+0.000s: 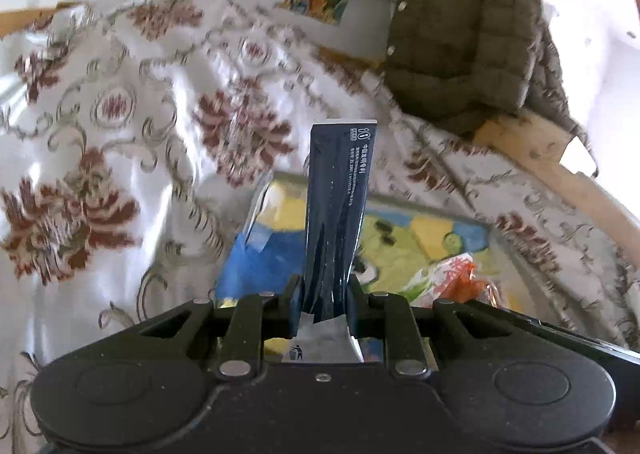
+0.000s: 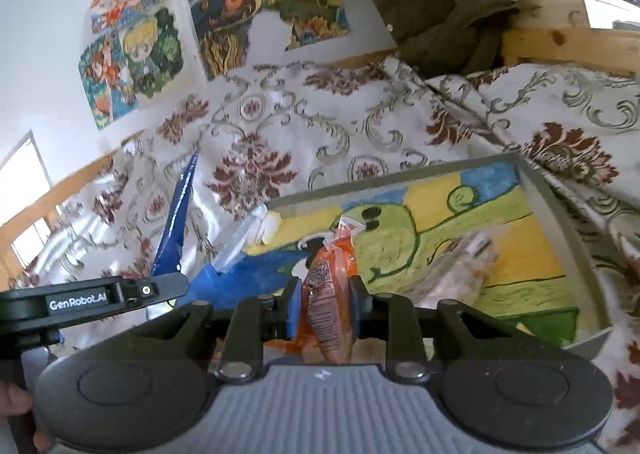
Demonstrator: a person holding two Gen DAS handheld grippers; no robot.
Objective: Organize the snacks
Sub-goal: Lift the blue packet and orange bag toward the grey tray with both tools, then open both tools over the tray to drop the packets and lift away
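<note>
Snacks sit in both my grips above a bed spread with a floral bedspread (image 2: 280,126), white with maroon blooms and grey scrolls. On it lies a shallow tray (image 2: 568,222) with a grey rim and a painted floor of yellow, green and blue; its far edge runs toward the wall, where cartoon posters (image 2: 132,58) hang, and an olive quilted jacket (image 1: 460,38) is draped over the wooden frame at the far right. Inside the tray, near its right side, lies a pale blurred packet (image 2: 452,270). My left gripper (image 1: 325,300) has its fingers closed on a tall dark blue packet (image 1: 340,206), held upright over the tray's left edge. My right gripper (image 2: 325,300) has its fingers clamped on an orange packet (image 2: 332,286), raised above the tray's near left part.
</note>
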